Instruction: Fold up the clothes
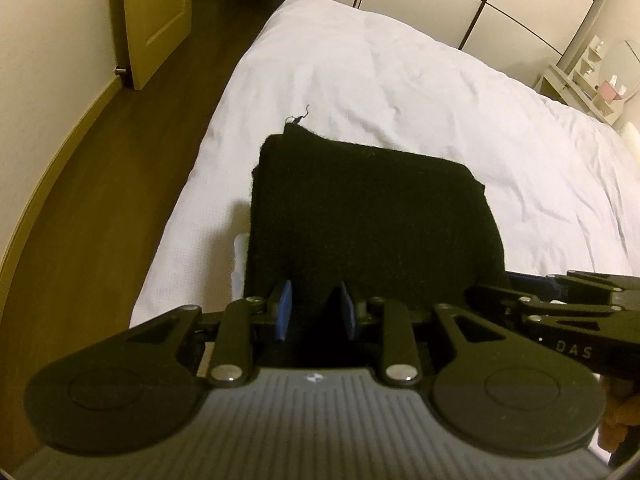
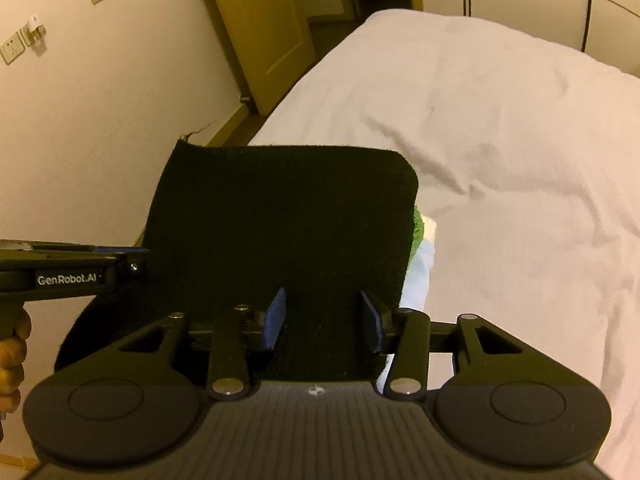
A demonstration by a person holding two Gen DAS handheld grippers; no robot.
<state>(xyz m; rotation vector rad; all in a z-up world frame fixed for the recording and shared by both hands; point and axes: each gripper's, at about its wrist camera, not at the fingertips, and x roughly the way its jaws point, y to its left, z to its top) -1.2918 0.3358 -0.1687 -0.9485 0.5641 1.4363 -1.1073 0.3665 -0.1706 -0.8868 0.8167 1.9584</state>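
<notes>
My right tongs (image 2: 322, 322) gape over the folded black garment (image 2: 280, 220). My left tongs (image 2: 132, 258) touch its nine o'clock edge. The white bed (image 2: 500, 140) lies at two o'clock.

White-sheeted bed (image 1: 400, 92), dark wood floor (image 1: 132, 128), cream walls (image 2: 100, 120), open tan door (image 1: 152, 12), warm dim light

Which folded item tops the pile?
The black knit garment: it covers the pile, with only edges of the green cloth and pale blue cloth peeking out beneath.
</notes>
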